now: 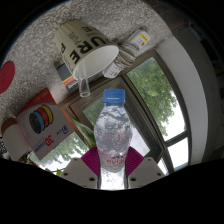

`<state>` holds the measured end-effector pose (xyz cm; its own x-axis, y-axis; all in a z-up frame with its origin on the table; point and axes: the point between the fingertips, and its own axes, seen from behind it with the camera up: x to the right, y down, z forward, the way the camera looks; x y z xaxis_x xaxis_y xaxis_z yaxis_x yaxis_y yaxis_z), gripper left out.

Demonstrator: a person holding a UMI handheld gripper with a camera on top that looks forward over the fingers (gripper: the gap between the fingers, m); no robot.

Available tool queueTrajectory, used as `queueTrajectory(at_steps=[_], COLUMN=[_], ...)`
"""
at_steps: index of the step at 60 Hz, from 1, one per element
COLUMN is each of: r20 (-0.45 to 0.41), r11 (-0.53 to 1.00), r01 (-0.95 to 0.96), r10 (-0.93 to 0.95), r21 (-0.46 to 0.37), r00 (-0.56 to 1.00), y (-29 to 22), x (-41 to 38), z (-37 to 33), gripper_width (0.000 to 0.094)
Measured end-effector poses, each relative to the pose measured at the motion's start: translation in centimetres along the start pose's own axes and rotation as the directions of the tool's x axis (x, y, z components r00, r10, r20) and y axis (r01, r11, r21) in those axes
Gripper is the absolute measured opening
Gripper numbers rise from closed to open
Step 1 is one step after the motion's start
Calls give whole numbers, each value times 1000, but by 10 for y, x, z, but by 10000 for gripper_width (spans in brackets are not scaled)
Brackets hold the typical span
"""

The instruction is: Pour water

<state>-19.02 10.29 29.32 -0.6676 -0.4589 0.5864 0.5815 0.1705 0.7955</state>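
Observation:
My gripper (112, 168) is shut on a clear plastic water bottle (112, 130) with a blue cap (114, 96) and a pink-lettered label. Both magenta pads (91, 160) press on its sides, and the bottle stands up between the fingers. Beyond the cap, a small clear glass (84, 86) sits on a grey speckled surface (40, 45). A large white cup with dark lettering (86, 50) is right behind the glass. The whole scene appears tilted in the view.
A colourful box with ring shapes (40, 122) lies left of the bottle. A small object with a yellow label (141, 40) sits beside the white cup. A red object (6, 74) is at the far left. A window with greenery (155, 95) is on the right.

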Motion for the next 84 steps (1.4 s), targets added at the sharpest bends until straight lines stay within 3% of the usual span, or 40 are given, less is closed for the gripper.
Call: queueTrajectory(at_steps=[6,13,19,23,29,33,36,45,53,62,78,79,84], r20=[41,20,-3,-57,-163,-235,-279,-306,-318,-327,-359,-358,-362], r11=[997,997,992,936,695,394,145,-466,-706,-766,-764,-769,-768], r01=[43,16,-129,-341,-697,-898,-975,-881,-694,-588,-495,-527,-528], r10=[-45,-18,129,337,678,870,942,853,696,643,637,637,637], r21=[57,76,-10,-83,-178,-197,-167,-81,-141,-260,-414,-362,-362], r00=[998,1000,992,940,717,433,188,-422,-643,-693,-683,-683,-680], y=[-34,-29,12,51,122,159,178,138,72,-14,-100,-92,-97], x=[-10,-6,17,40,62,59,59,32,-49,-120,-204,-199,-202], z=[2,-2,-5,-14,-31,-45,-61,-89,-98,-111,-133,-129,-134], gripper_width=[294,296,295,296,294,293,293,294,294,293,306,302,354])
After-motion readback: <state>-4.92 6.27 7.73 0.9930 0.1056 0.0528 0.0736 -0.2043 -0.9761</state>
